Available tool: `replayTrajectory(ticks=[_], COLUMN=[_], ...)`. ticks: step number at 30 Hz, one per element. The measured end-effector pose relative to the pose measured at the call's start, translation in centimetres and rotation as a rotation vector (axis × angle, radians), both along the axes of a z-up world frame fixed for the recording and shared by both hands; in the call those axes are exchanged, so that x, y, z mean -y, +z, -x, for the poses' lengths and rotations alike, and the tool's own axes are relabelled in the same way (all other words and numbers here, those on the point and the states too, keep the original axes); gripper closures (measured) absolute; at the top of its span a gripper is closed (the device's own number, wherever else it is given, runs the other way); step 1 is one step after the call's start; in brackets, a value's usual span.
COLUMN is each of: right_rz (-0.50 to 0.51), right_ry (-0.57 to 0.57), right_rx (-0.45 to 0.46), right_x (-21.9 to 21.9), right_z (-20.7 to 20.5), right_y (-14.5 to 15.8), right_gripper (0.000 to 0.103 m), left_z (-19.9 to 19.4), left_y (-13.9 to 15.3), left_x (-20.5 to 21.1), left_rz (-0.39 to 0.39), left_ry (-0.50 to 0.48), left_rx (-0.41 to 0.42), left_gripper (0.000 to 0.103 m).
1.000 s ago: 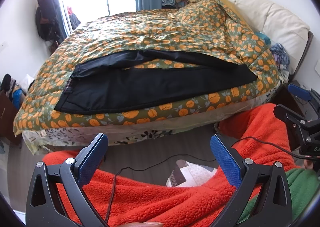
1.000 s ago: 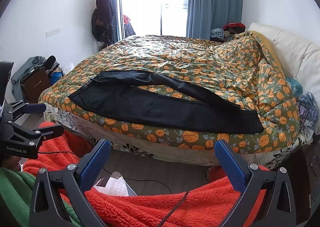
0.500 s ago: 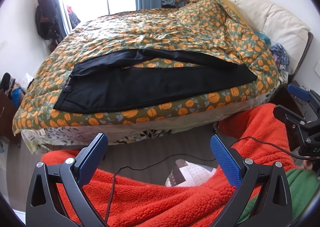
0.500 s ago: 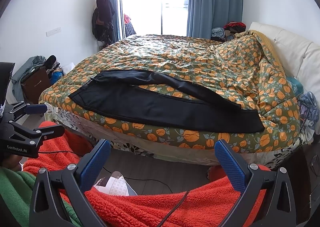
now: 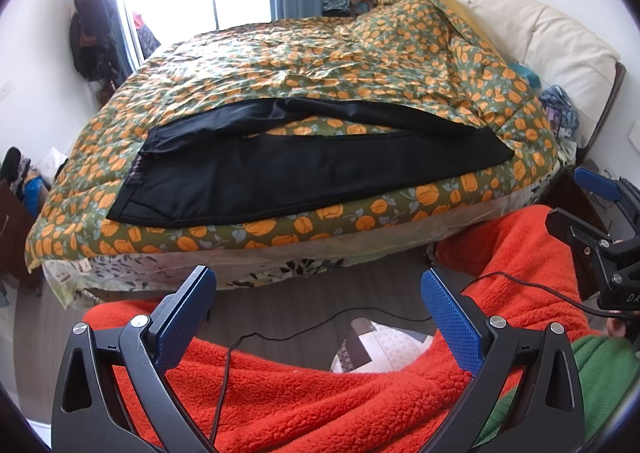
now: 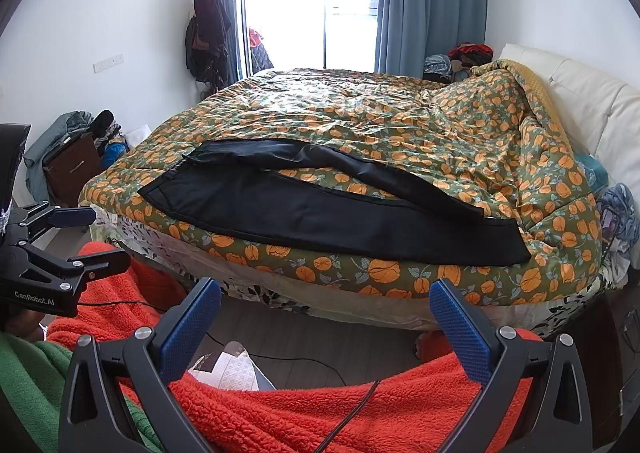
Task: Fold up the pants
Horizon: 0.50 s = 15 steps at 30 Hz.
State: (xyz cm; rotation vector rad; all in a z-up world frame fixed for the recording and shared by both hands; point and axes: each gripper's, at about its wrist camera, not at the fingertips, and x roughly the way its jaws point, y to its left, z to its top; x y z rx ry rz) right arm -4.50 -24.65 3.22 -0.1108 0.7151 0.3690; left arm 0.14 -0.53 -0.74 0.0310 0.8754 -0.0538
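Black pants (image 5: 304, 169) lie flat along the near edge of the bed, waistband at the left, legs running right and slightly spread; the right wrist view shows these pants (image 6: 320, 209) too. My left gripper (image 5: 318, 289) is open and empty, held back from the bed above red fleece. My right gripper (image 6: 324, 305) is also open and empty, likewise short of the bed edge. Each gripper appears at the side of the other's view, the right one (image 5: 596, 213) and the left one (image 6: 80, 237).
A quilt with orange flowers (image 5: 320, 61) covers the bed, bunched up at the right by a cream headboard (image 5: 552, 33). Red fleece (image 5: 320, 393) and a green sleeve (image 6: 28, 381) fill the foreground. A cable (image 5: 320, 317) crosses the floor. A dark cabinet (image 6: 72, 165) stands at the left.
Both views have crept slightly closer to the bed. The pants have not moved and both grippers stay open.
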Motion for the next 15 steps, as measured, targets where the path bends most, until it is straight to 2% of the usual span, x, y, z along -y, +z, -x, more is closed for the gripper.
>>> replayTrajectory(ticks=[15], right_rz=[0.0], right_ry=[0.0], right_rx=[0.0], right_x=[0.08], right_z=[-0.02], right_y=[-0.03], right_gripper=[0.0], left_z=[0.0], left_y=[0.01], left_x=[0.07], left_rz=[-0.001], left_ry=[0.001], left_rx=[0.0], left_gripper=[0.001])
